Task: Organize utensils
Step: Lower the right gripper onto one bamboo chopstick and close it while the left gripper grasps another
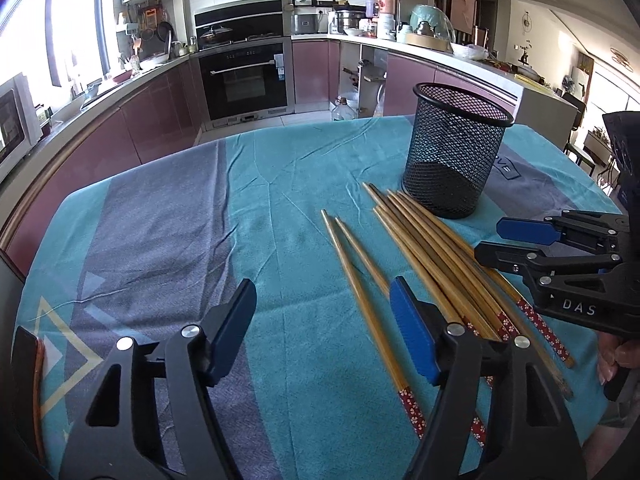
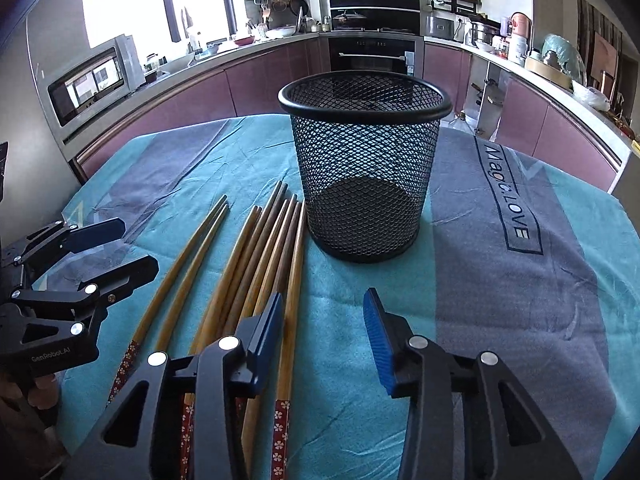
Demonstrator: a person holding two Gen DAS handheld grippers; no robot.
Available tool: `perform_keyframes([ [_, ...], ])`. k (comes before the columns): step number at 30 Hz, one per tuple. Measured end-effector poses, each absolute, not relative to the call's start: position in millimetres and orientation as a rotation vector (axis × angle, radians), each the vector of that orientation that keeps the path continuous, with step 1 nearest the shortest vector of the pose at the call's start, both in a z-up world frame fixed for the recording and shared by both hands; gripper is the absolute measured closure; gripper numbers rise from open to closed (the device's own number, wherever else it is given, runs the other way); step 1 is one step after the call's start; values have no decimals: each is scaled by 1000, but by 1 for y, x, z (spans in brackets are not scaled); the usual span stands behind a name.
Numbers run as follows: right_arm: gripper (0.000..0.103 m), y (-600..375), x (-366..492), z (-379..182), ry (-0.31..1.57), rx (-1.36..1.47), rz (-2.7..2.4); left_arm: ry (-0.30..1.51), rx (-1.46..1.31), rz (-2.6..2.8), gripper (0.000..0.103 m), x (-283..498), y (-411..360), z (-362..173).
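Trouble we foresee: brown bamboo chopsticks with red flowered ends (image 2: 256,264) lie bunched under our right claw (image 2: 324,344), half-open and empty; left claw (image 1: 324,332), wider and empty, straddles two strays (image 1: 360,280); closing may scatter them; black mesh cup (image 2: 364,160) stands just ahead

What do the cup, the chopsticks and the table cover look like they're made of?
Cup: looks like black metal mesh, matte; you can see through its diamond holes, with a solid rolled rim.
Chopsticks: probably bamboo or wood, given the brown streaky grain and smooth finish; the handle ends carry a red flower pattern.
Table cover: soft woven or terry-like fabric, teal and grey, creased, with printed letters.
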State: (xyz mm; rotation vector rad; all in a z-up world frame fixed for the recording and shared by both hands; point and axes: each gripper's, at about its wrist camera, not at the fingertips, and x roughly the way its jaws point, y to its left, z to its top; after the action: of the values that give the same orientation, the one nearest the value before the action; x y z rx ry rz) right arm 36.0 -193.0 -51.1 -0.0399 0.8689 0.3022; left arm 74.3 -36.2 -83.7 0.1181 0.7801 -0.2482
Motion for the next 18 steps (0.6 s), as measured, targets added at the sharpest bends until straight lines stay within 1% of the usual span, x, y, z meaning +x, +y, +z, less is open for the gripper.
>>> perform_keyframes([
  [4,68,-190,39,-55,877,-59,303,803,112,-262,42,79,-38,-88],
  [8,69,-190,41,-57,887,-58,305,815,106,-271,44,82,-40,-91],
  [12,69,-188,42,-58,892,-71,299,837,104,-277,49,82,-41,-92],
  [15,71,-187,42,-58,891,-80,298,837,93,-285,50,81,-39,-91],
  [18,72,-187,43,-58,892,-83,302,843,90,-290,52,82,-39,-92],
])
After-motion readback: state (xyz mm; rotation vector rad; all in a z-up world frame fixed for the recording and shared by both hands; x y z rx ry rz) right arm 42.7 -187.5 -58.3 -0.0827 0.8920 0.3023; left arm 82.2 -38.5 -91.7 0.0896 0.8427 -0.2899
